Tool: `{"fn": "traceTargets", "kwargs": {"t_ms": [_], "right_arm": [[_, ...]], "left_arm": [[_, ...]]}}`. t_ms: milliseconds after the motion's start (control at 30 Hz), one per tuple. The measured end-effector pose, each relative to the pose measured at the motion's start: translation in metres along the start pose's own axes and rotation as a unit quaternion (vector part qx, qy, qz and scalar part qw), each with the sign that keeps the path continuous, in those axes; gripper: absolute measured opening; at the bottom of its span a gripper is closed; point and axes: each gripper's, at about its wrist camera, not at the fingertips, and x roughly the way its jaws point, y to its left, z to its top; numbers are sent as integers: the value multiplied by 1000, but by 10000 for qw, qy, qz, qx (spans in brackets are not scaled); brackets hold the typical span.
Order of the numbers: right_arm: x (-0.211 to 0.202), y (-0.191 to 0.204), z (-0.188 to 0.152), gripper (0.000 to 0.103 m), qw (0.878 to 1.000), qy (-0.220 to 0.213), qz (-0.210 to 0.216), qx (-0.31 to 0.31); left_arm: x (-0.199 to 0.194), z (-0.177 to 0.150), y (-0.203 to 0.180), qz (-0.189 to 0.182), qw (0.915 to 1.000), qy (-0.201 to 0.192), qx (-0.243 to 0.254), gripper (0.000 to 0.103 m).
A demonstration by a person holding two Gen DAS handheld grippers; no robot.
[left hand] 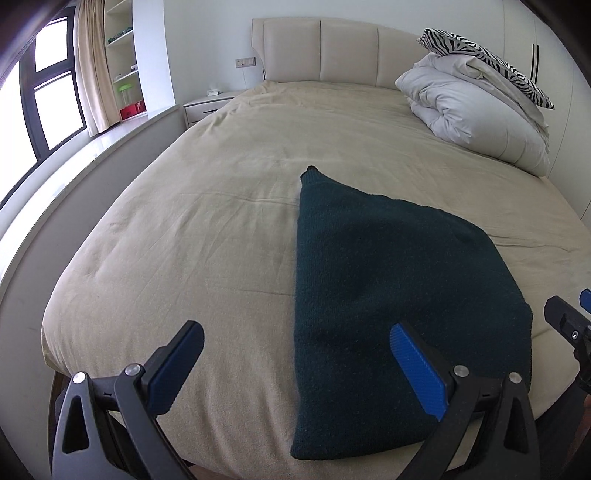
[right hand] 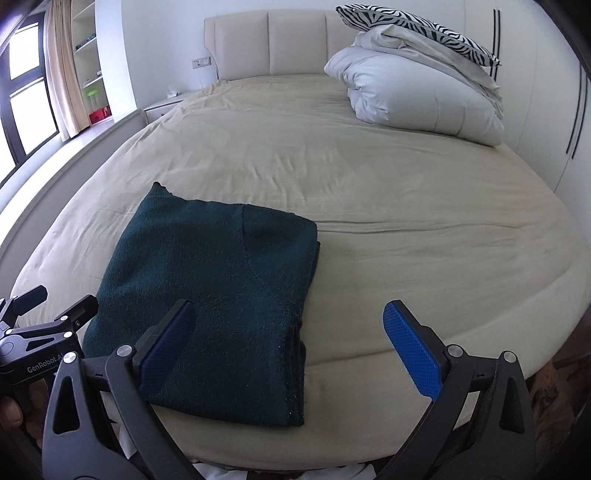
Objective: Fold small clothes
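Observation:
A dark green knitted garment lies folded flat near the front edge of the bed; it also shows in the right wrist view. My left gripper is open and empty, held above the garment's left edge. My right gripper is open and empty, held above the garment's right edge. The left gripper also shows at the left edge of the right wrist view. Part of the right gripper shows at the right edge of the left wrist view.
The beige bed sheet covers a wide bed. A folded white duvet with a zebra-print pillow on top lies at the back right by the headboard. A nightstand, shelves and a window stand at the left.

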Motion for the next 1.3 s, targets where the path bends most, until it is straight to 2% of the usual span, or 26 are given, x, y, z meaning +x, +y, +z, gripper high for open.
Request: {"fn": "traceTargets", "kwargs": {"t_ms": [333,1300], "right_arm": [[9,1,-4,103,9999,138,-3,-26],[13,2,-6,103,9998,183,24,4]], "left_arm": [[2,-1,1,-2,10000,4,-1,103],[2,1,2,-7,10000,12,10,103]]}}
